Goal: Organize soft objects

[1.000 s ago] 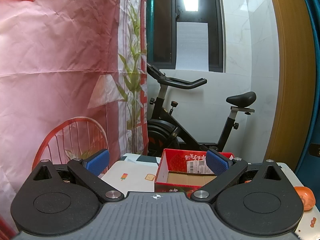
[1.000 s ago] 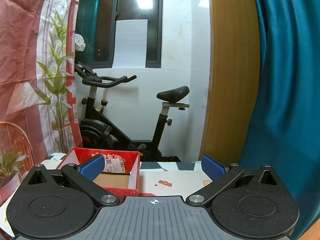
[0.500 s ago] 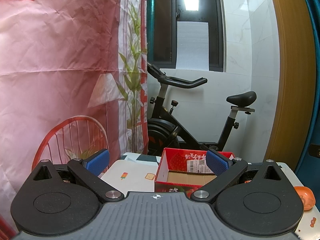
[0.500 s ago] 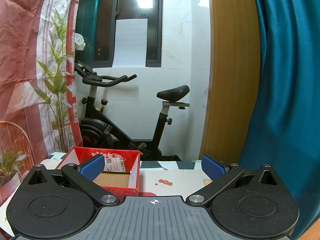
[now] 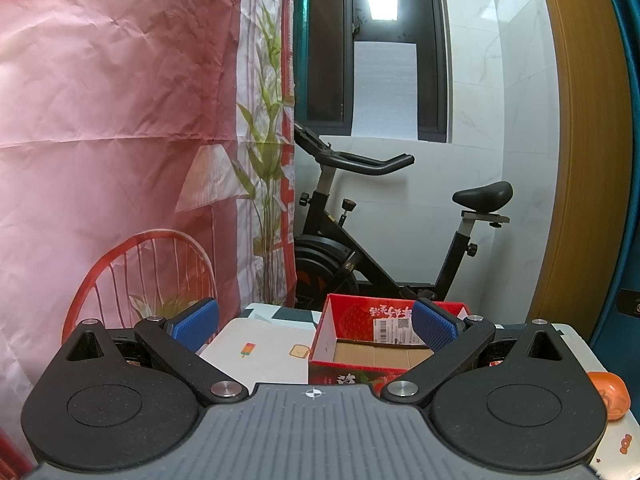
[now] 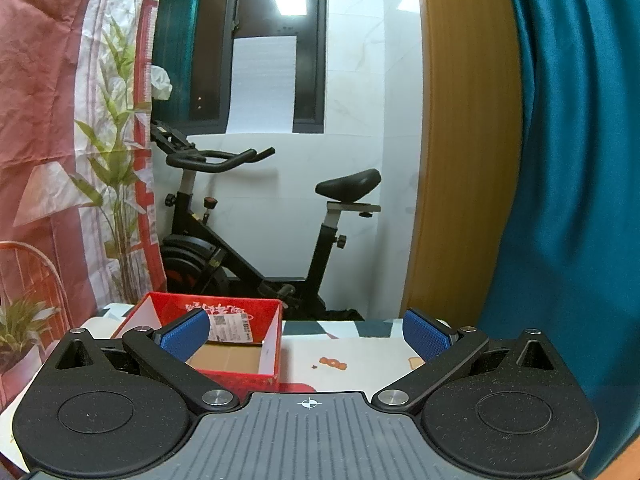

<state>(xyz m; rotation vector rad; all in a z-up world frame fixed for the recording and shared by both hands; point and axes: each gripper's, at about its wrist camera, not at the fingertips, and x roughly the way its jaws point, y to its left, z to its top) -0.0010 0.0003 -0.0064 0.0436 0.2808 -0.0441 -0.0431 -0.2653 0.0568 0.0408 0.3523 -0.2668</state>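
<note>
A red cardboard box (image 5: 360,316) with a brown inside stands open on the patterned table (image 5: 264,344); nothing shows inside it. The same red box (image 6: 236,312) appears at lower left in the right wrist view. My left gripper (image 5: 314,330) hovers open above the table, its right blue pad in front of the box. My right gripper (image 6: 306,334) is open too, its left pad over the box, with nothing between the fingers. An orange soft object (image 5: 610,394) lies at the table's right edge in the left wrist view.
A black exercise bike (image 5: 360,236) stands behind the table against a white wall. A pink printed backdrop (image 5: 120,120) hangs on the left. A wooden door frame (image 6: 460,160) and teal curtain (image 6: 580,160) rise on the right.
</note>
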